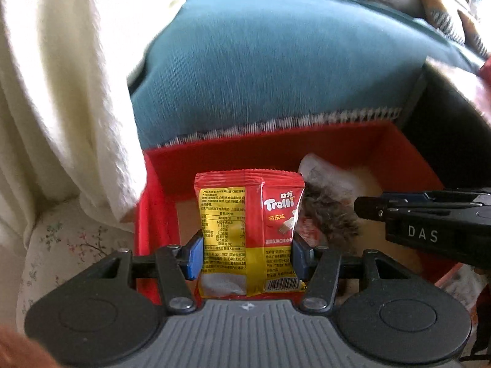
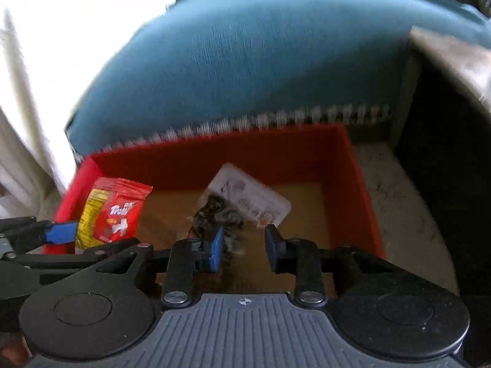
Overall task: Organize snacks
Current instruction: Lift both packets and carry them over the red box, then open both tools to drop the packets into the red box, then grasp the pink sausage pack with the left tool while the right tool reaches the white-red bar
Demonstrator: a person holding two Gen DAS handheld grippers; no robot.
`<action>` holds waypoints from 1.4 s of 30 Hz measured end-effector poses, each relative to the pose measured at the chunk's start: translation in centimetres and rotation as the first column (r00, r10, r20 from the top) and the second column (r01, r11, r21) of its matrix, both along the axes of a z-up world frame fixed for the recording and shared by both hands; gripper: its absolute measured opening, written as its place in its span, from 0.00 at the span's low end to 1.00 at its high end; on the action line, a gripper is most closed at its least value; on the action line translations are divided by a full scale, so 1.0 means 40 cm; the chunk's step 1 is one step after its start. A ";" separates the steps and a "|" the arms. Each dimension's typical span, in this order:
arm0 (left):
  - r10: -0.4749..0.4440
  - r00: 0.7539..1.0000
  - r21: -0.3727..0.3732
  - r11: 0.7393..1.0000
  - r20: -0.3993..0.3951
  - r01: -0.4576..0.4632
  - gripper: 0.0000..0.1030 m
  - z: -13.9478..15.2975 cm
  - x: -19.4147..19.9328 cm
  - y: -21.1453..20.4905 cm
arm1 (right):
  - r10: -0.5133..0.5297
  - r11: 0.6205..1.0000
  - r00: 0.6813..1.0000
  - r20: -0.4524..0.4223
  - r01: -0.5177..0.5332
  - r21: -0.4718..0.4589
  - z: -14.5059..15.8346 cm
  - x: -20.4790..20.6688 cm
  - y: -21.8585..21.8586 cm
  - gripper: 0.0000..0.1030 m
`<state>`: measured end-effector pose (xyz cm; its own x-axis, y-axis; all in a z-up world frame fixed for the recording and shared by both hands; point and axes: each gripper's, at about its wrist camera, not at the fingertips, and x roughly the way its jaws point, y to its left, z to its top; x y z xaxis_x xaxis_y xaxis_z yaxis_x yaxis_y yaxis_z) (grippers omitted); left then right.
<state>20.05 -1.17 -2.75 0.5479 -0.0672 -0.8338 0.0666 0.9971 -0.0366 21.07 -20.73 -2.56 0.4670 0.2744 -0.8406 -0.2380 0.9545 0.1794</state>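
My left gripper (image 1: 247, 256) is shut on a red and yellow Trolli candy bag (image 1: 250, 230) and holds it upright over the left part of a red box (image 1: 276, 150). The bag (image 2: 112, 214) and the left gripper's blue pad (image 2: 59, 233) also show at the left of the right wrist view. My right gripper (image 2: 244, 247) is open and empty above the red box (image 2: 221, 153). Just beyond its fingertips a clear packet with dark contents (image 2: 245, 202) drops or lies in the box; it also shows in the left wrist view (image 1: 328, 202).
The red box stands against a teal sofa cushion (image 1: 276, 61) with a patterned trim. A white throw (image 1: 61, 92) hangs at the left over a floral fabric (image 1: 61, 245). A dark gap (image 2: 445, 168) lies to the right of the box.
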 end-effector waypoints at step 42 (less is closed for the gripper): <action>-0.003 0.999 0.056 0.998 0.041 0.001 0.71 0.084 -0.204 0.037 | 0.121 0.991 0.991 0.059 -0.116 -0.073 0.103 -0.206 0.008 0.73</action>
<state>11.91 0.30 0.63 0.5815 -0.0223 -0.8132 0.0686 0.9974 0.0218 12.81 -20.41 1.56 0.4871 0.2732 -0.8295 -0.3589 0.9285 0.0950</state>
